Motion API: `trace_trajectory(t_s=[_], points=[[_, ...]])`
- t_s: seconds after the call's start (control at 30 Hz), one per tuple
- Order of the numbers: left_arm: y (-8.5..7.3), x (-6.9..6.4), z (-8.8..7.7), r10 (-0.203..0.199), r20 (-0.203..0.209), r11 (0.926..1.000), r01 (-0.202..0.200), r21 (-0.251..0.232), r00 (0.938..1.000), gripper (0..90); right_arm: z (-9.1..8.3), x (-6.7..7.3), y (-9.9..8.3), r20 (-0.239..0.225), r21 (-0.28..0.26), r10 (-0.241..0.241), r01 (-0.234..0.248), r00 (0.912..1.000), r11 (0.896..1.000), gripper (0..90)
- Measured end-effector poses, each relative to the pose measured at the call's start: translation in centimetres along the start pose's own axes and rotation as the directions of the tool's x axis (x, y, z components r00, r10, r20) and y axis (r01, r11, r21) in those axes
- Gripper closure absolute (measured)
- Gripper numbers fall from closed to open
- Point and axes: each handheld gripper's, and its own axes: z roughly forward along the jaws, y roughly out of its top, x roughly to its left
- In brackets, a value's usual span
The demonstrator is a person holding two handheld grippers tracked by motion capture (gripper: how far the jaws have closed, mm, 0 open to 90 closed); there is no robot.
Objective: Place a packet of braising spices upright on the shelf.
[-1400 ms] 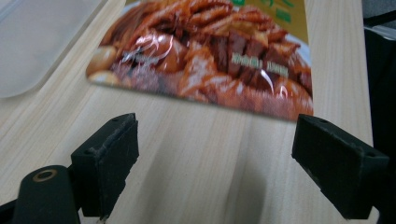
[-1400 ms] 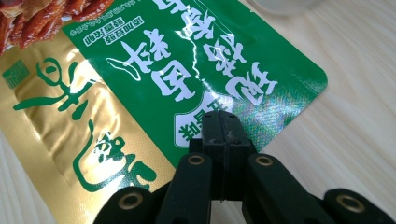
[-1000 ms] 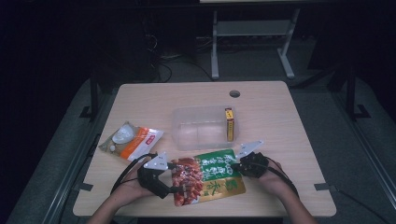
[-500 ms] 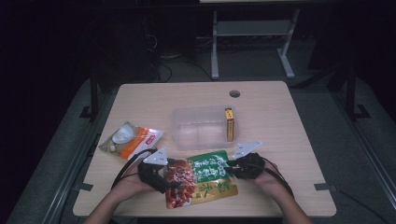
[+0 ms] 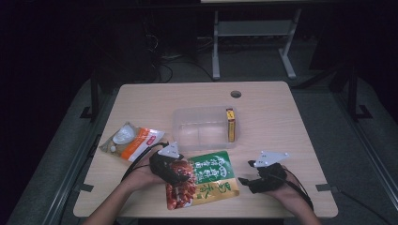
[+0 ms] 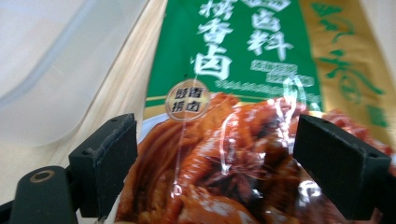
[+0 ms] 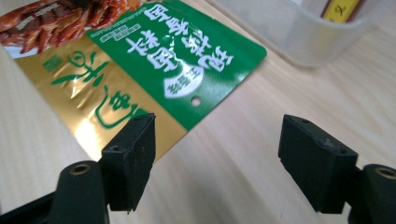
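Observation:
A flat food packet (image 5: 209, 180), green and gold with a red food picture, lies on the table near the front edge. My left gripper (image 5: 181, 177) hovers over its red end. In the left gripper view its jaws (image 6: 215, 154) stand wide apart above the packet (image 6: 243, 60), pressing nothing. My right gripper (image 5: 245, 183) sits just right of the packet, apart from it. Its jaws (image 7: 219, 154) have just been opening and stand open over bare wood, with the packet's gold corner (image 7: 116, 107) beside one jaw.
A clear plastic tub (image 5: 187, 123) stands behind the packet, with a thin yellow box (image 5: 230, 124) upright at its right end. A white and orange packet (image 5: 133, 140) lies at the left. A round cable hole (image 5: 235, 93) is at the table's far side.
The right gripper has let go of the packet's right edge, opened and drawn away to the right. The left gripper has slid right, farther over the packet's red end.

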Motion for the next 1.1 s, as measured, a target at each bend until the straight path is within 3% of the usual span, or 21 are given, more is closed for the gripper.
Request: trace_trajectory(t_s=[0.07,0.3,0.63,0.93,1.1], points=[[0.1,0.2,0.2,-0.018,0.009,0.9998,0.019,-0.012,0.9998,13.0,-0.2,0.0,-0.3,0.004,-0.002,-0.005,0.005,1.0,1.0,26.3],[-0.1,0.4,0.4,-0.022,0.017,0.9997,0.022,-0.014,0.9996,12.9,0.2,-0.4,-0.1,0.013,-0.003,0.0,0.0,0.9999,1.0,26.3],[-0.2,0.3,0.4,0.008,0.021,0.9997,-0.007,-0.023,0.9998,14.8,0.2,-0.3,-0.1,0.015,-0.008,-0.011,0.011,0.9998,1.0,26.7],[0.0,-0.1,0.0,0.039,0.035,0.9991,-0.038,-0.015,0.9986,43.6,0.1,-0.4,0.0,0.019,-0.014,-0.013,0.014,0.9997,1.0,26.8],[0.2,-0.6,0.0,0.059,0.019,0.9982,-0.059,0.007,0.9981,59.6,0.0,-0.4,0.0,0.018,-0.018,-0.015,0.016,0.9997,1.0,26.8]])
